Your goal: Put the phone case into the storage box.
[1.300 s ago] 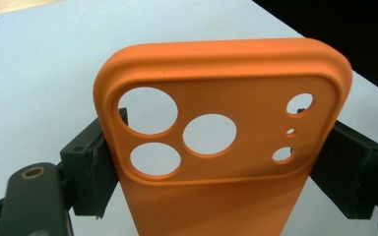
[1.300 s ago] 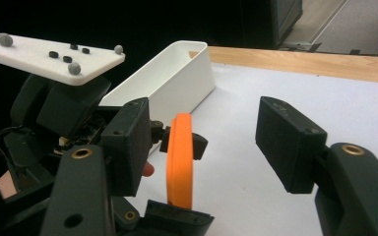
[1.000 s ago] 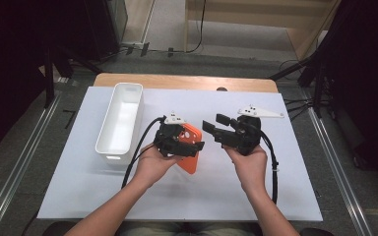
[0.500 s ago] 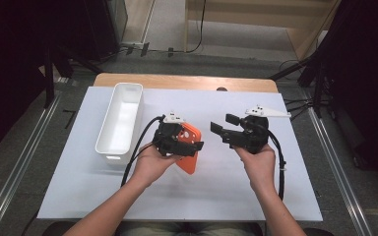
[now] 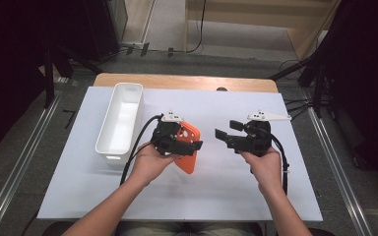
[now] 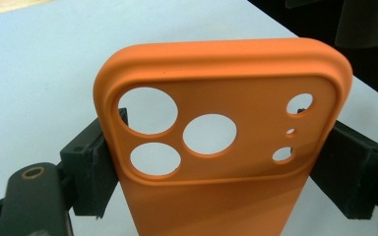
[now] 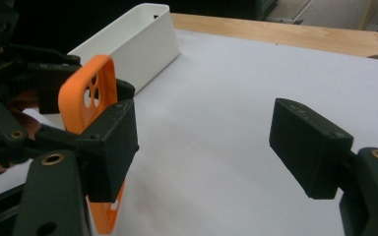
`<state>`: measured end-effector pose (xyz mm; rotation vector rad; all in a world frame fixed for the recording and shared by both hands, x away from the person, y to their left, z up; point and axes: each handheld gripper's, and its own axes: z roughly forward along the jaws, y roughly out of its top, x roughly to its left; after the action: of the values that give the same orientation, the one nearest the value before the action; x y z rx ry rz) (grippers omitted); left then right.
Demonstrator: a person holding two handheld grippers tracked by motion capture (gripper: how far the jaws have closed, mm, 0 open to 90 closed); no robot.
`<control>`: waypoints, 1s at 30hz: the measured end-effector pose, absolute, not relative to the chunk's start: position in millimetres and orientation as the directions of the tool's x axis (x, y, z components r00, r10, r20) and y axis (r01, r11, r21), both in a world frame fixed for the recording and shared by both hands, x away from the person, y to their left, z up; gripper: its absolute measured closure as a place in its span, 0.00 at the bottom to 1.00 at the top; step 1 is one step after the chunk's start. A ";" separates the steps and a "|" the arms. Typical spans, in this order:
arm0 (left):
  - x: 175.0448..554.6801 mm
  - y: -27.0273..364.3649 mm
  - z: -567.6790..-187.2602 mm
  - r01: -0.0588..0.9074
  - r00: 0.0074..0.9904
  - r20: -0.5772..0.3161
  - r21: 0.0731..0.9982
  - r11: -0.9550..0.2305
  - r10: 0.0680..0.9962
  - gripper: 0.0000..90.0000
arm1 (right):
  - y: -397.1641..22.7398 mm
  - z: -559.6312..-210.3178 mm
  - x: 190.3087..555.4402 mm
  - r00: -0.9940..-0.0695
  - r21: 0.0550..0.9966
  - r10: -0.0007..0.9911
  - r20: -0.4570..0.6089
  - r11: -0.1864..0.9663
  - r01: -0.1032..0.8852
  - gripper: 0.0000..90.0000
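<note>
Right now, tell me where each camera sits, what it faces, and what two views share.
High view: fixed above the person's side, looking forward and down on the table; both forearms enter from the bottom, left gripper and right gripper.
Left gripper view: rides the left gripper, looking along its jaws, which clamp the orange phone case.
Right gripper view: rides the right gripper, jaws apart with nothing between, facing the left gripper across the table.
Shared: the right gripper view and high view both show the case and the white bin.

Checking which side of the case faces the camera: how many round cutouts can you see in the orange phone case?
6. On the phone case: three large holes clustered at the left, three small ones stacked by the right edge. Lower part is out of frame.
</note>
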<state>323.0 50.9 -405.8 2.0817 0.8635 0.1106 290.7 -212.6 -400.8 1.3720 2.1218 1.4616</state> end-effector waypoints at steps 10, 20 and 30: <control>324.6 53.7 -404.7 0.540 0.761 -0.227 0.741 -0.399 0.608 0.17 | -218.8 -415.1 287.1 -0.566 0.801 0.768 0.299 0.120 0.587 0.28; 325.8 56.2 -403.5 0.542 0.759 -0.235 0.745 -0.390 0.607 0.17 | -224.7 -427.1 275.8 -0.608 0.802 0.739 0.291 0.158 0.576 0.28; 326.6 58.5 -402.2 0.543 0.761 -0.241 0.746 -0.387 0.603 0.17 | -227.6 -439.1 265.1 -0.627 0.793 0.729 0.275 0.196 0.577 0.28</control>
<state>326.6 58.5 -402.2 2.0725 0.8574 0.0867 265.1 -227.6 -439.1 1.2685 2.2995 1.4082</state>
